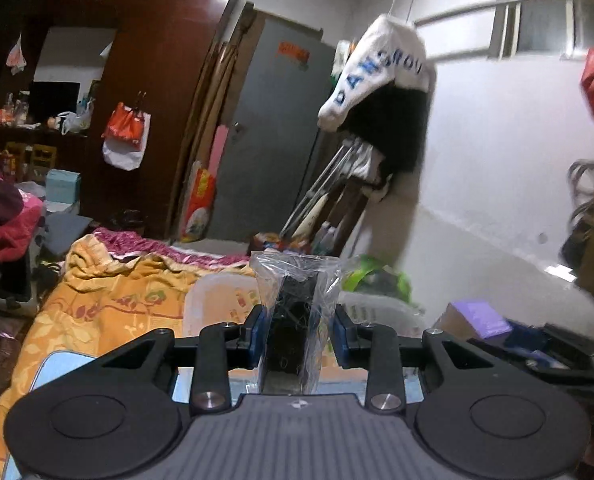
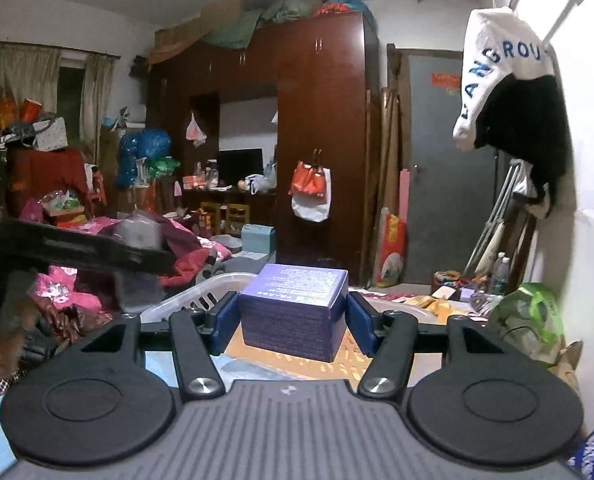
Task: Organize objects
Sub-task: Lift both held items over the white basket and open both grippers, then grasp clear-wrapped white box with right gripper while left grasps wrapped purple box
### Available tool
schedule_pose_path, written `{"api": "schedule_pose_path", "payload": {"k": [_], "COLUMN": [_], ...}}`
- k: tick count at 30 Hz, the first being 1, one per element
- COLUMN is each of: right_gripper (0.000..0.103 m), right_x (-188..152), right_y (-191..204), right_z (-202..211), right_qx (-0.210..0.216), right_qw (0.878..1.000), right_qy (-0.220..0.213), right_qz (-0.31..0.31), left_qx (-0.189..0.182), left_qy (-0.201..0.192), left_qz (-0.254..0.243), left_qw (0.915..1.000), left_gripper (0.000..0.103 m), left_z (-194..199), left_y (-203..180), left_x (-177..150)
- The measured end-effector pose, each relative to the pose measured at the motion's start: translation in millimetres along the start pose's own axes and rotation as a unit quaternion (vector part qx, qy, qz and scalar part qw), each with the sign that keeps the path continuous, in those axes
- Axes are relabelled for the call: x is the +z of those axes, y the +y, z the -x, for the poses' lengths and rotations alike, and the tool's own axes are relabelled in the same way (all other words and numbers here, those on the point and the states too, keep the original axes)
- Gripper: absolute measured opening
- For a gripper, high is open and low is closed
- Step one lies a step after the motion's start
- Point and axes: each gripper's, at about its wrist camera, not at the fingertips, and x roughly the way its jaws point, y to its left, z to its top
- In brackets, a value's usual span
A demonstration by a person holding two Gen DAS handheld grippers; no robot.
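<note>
The left gripper (image 1: 297,338) has its blue-padded fingers (image 1: 257,336) closed on a clear plastic packet (image 1: 295,312) with something black inside; the crinkled wrapper glares, so what the dark contents are cannot be made out, and the packet's lower end is cut off behind the gripper's grey ribbed body. It is held upright above the bed (image 1: 109,300), whose orange floral quilt is rumpled. Behind the packet sits a pale translucent plastic basket (image 1: 217,300) with a slotted wall, mostly hidden by the packet and the fingers. At the right edge of the left wrist view a purple box appears blurred.

In the right wrist view, the right gripper (image 2: 293,316) grips that purple box (image 2: 295,310), a squarish cardboard carton with fine white print too small to read; the fingers (image 2: 225,322) press its two sides, and it is held clear of the quilt. The basket's rim (image 2: 201,290) shows just behind it. A dark blurred bar crosses the left side, identity unclear. A white cloth with blue letters (image 2: 501,72), partly cut off, hangs over something black by the wall.
</note>
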Motion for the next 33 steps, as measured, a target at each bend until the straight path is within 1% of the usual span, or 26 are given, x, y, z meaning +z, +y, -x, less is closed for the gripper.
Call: {"api": "schedule_pose_path", "payload": {"k": [1, 2, 3, 4, 5, 7, 8, 10, 12, 13, 15, 16, 18, 19, 21, 23, 24, 27, 29, 30, 31, 32, 33], "right_gripper": [0.063, 0.067, 0.075, 0.095, 0.103, 0.103, 0.103, 0.103, 0.103, 0.103, 0.103, 0.103, 0.103, 0.103, 0.103, 0.103, 0.103, 0.089, 0.077, 0.074, 0.068, 0.057, 0.053], "right_x": [-1.9, -3.8, -5.4, -7.5, -9.5, -15.1, -17.8, -33.5, -63.9, -75.8, -111.2, -118.2, -137.6, -138.4, -138.4, -133.2, -133.7, -135.8, -143.2, -148.0, -151.4, -152.8, -155.1], "right_y": [-0.3, 0.4, 1.3, 0.6, 0.0, -0.7, -2.6, -4.6, -3.4, -2.4, 3.2, 1.9, -0.8, -4.4, -10.2, -17.6, -21.9, -31.9, -31.5, -30.4, -29.9, -29.7, -29.3], "right_z": [-4.4, -7.9, -10.8, -8.6, -3.4, 17.0, 32.1, 61.0, 92.3, 101.5, 121.1, 121.4, 121.3, 116.0, 100.5, 88.9, 85.8, 81.8, 84.9, 87.9, 88.8, 88.1, 87.7], "right_qx": [0.002, 0.005, 0.002, -0.010, -0.021, -0.017, -0.014, -0.004, 0.002, -0.003, -0.016, -0.018, -0.001, 0.007, 0.017, 0.011, 0.010, 0.025, 0.036, 0.040, 0.047, 0.055, 0.062], "right_qw": [1.000, 1.000, 1.000, 1.000, 1.000, 1.000, 0.999, 0.998, 0.998, 0.997, 0.998, 0.997, 0.995, 0.993, 0.991, 0.990, 0.989, 0.986, 0.986, 0.986, 0.986, 0.985, 0.985], "right_qy": [0.001, 0.002, 0.006, 0.006, 0.001, -0.013, -0.021, -0.035, -0.037, -0.038, -0.030, -0.030, -0.021, -0.013, 0.012, 0.024, 0.030, 0.038, 0.043, 0.044, 0.046, 0.046, 0.045], "right_qz": [0.000, 0.000, 0.000, -0.005, -0.011, -0.019, -0.024, -0.043, -0.058, -0.062, -0.062, -0.069, -0.100, -0.115, -0.135, -0.139, -0.144, -0.160, -0.159, -0.158, -0.156, -0.155, -0.156], "left_qx": [-0.003, -0.006, -0.003, 0.003, 0.009, 0.011, 0.011, 0.006, -0.007, -0.003, 0.011, 0.011, 0.006, 0.004, 0.014, 0.026, 0.025, 0.013, 0.017, 0.020, 0.020, 0.018, 0.018], "left_qy": [0.000, -0.003, -0.001, -0.001, -0.005, -0.022, -0.030, -0.045, -0.076, -0.087, -0.097, -0.098, -0.083, -0.071, -0.052, -0.042, -0.036, -0.014, -0.002, 0.000, 0.002, 0.004, 0.005], "left_qz": [-0.002, -0.004, -0.007, -0.008, -0.013, -0.030, -0.030, -0.039, -0.052, -0.052, -0.043, -0.032, -0.018, -0.019, -0.032, -0.043, -0.042, -0.044, -0.053, -0.054, -0.054, -0.055, -0.055], "left_qw": [1.0000, 1.0000, 1.0000, 1.0000, 0.9999, 0.9992, 0.9990, 0.9982, 0.9957, 0.9949, 0.9943, 0.9946, 0.9963, 0.9973, 0.9980, 0.9979, 0.9981, 0.9988, 0.9985, 0.9983, 0.9983, 0.9983, 0.9983], "left_gripper": [0.039, 0.043, 0.065, 0.093, 0.098, 0.099, 0.099, 0.099, 0.099, 0.099, 0.099, 0.099, 0.099, 0.099, 0.098, 0.097, 0.097, 0.097, 0.097, 0.097, 0.097, 0.097, 0.097], "left_z": [-4.7, -8.7, -10.5, -10.4, -5.6, 14.7, 29.5, 63.6, 99.8, 114.4, 136.6, 145.1, 148.6, 146.6, 137.8, 131.9, 129.4, 120.7, 117.5, 116.5, 114.3, 112.2, 110.3], "left_y": [-1.0, -1.6, -1.5, -1.3, -1.3, -1.6, -0.5, 3.1, 11.8, 16.5, 26.8, 33.5, 41.6, 44.6, 48.2, 52.7, 55.4, 60.1, 60.8, 61.5, 61.5, 61.9, 62.5], "left_x": [-2.4, -5.5, -8.2, -11.5, -15.4, -23.7, -29.2, -47.5, -74.7, -89.7, -119.5, -135.7, -151.8, -159.9, -166.3, -170.7, -172.2, -173.2, -175.3, -176.3, -175.3, -175.4, -176.4]}}
